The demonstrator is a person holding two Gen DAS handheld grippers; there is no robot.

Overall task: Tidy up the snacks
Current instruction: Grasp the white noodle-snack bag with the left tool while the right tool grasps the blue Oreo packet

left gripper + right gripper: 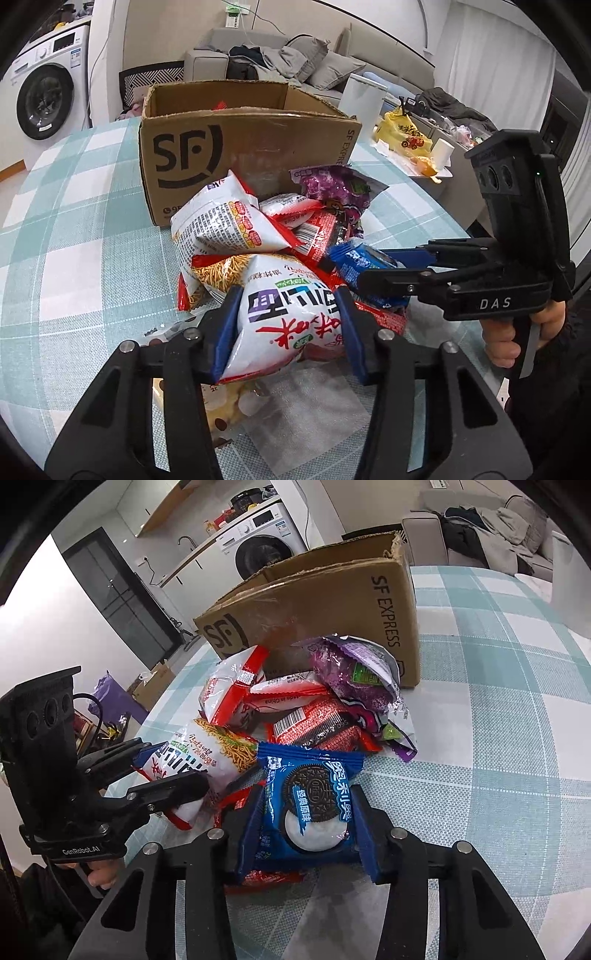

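Checked cloth covers the bench (517,709), bare to the right of the snack pile. The cardboard box (243,147) stands open-topped just behind the pile. The left gripper (286,325) is clamped on a white noodle-snack bag (284,317). The right gripper (306,823) is clamped on a blue Oreo pack (310,805), whose printed cookie is legible only in the right wrist view.

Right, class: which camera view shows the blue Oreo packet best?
The right wrist view: the Oreo packet faces the camera, front print readable, between the right claw fingers. The left wrist view shows only part of it, behind that claw's finger.
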